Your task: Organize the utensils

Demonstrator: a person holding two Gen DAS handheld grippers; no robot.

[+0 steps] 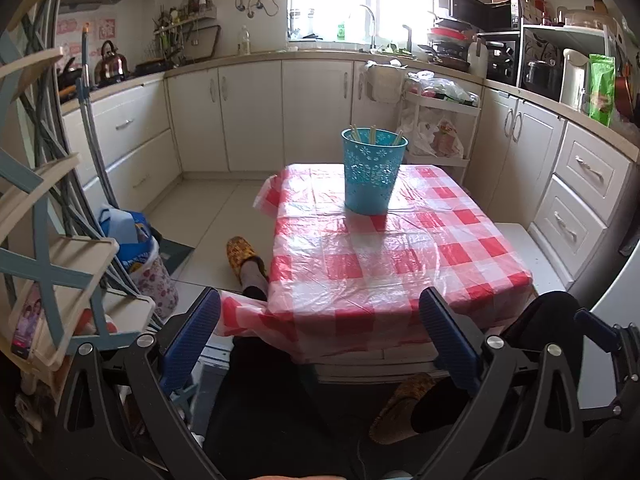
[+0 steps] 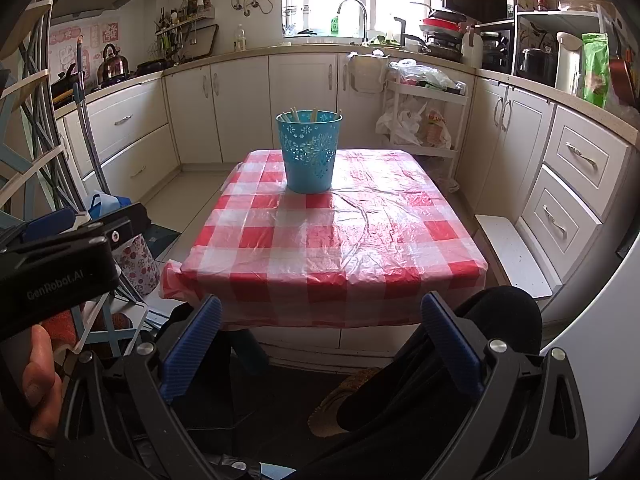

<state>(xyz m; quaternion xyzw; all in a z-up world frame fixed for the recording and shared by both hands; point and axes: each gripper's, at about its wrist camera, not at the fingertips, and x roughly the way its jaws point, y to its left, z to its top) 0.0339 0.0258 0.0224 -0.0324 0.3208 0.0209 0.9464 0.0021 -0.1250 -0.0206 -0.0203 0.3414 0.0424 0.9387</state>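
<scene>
Both claws, left [image 1: 320, 336] and right [image 2: 320, 340], were wide apart and held nothing. The sticks [image 1: 373, 135] stood in the bucket [image 1: 372, 172] on the desk [image 1: 400, 264]. A bump could tip that tall bucket

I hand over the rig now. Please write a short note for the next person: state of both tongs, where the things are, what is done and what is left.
Left tongs: open, empty, held back before the near edge of the table.
Right tongs: open, empty, also held back at the near edge.
Blue bucket: upright at the far end of the table, on the red checked cloth.
Chopsticks: several stand inside the bucket, tips above the rim.
Done: no utensils lie loose on the cloth.
Left: nothing visible to collect; check outside the view before stopping.
</scene>
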